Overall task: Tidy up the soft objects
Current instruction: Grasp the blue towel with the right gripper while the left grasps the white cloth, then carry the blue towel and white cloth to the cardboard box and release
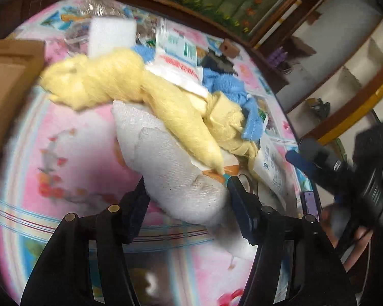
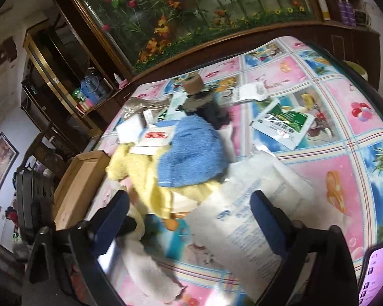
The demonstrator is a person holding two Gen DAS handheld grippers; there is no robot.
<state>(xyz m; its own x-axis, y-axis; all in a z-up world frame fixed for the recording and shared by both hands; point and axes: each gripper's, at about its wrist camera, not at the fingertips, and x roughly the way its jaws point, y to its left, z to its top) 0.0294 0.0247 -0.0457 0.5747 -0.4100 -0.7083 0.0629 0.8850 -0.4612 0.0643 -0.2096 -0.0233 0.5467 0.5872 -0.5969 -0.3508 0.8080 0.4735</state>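
Several soft things lie heaped on the patterned tablecloth (image 2: 339, 117): a white cloth (image 1: 171, 168) nearest, a yellow towel (image 1: 130, 81) draped across it, and a blue towel (image 2: 191, 153) behind. In the left wrist view the white cloth runs from about 11 o'clock down to 5 o'clock, and its lower end sits right between the fingers of the left gripper (image 1: 186, 191). Those jaws stand part open, one at each side of the cloth; whether the pads already press on it I cannot tell through the blur. The yellow towel follows much the same diagonal, one end at 10 o'clock beside the cardboard box (image 1: 10, 81), the other tapering to the cloth near the right-hand finger.

The right gripper (image 2: 189, 204) hangs wide open and holds nothing. From its view the yellow and blue towels lie at 12 o'clock, a plastic packet (image 2: 255, 209) at 2 o'clock under its right-hand finger, the box at 9 o'clock.

Judging from this, the left hand is nearer: the cloth crosses its jaws almost squarely, so closing should take it, though the yellow towel may drag along.
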